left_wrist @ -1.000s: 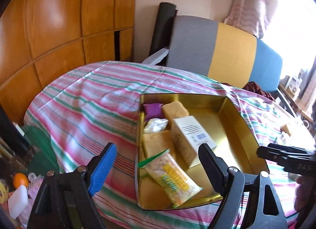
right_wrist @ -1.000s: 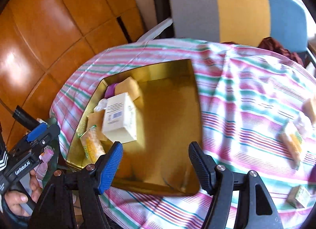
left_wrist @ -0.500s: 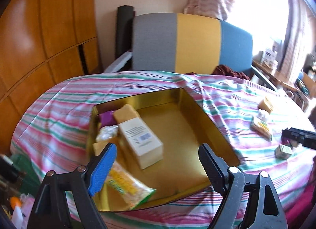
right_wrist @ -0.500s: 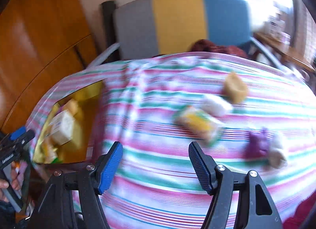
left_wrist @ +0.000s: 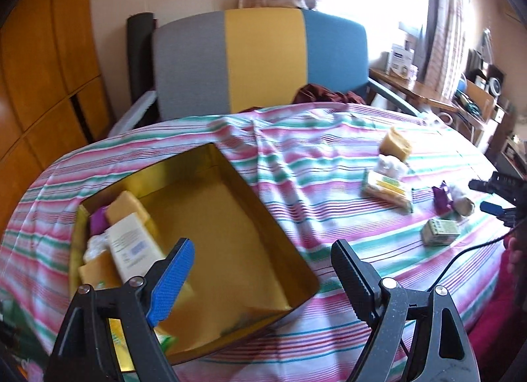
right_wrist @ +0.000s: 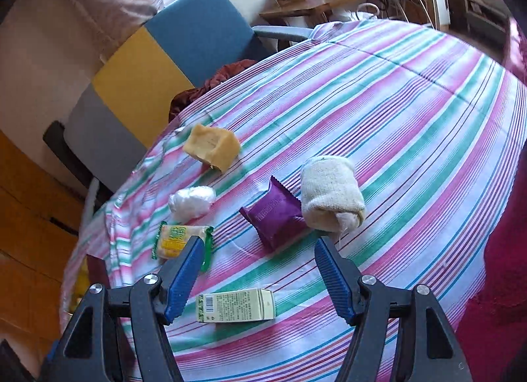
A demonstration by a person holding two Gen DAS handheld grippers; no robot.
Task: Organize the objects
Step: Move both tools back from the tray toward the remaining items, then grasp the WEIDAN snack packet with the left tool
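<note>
A gold tin [left_wrist: 227,217] sits on the striped tablecloth [left_wrist: 296,158], its left half filled with a white box [left_wrist: 131,247], a yellow block [left_wrist: 126,207] and a purple packet [left_wrist: 97,220]. My left gripper [left_wrist: 261,243] hangs open and empty over the tin's near side. To the right lie loose items: a yellow block [right_wrist: 212,146], a white plastic ball [right_wrist: 192,201], a snack packet [right_wrist: 178,240], a purple packet [right_wrist: 276,214], a rolled cream cloth [right_wrist: 331,192] and a small carton [right_wrist: 235,305]. My right gripper [right_wrist: 258,240] is open above them, holding nothing; the carton lies between its fingers, lower down.
A chair [left_wrist: 263,56] with a grey, yellow and blue back stands behind the table, with a dark red cloth [left_wrist: 326,95] on its seat. Wooden panels [left_wrist: 42,79] cover the left wall. A cluttered side table [left_wrist: 411,85] is at the right.
My right gripper has swung right, from over the tin to over the loose items. The left gripper has also shifted right along the tin. Both stay open.
</note>
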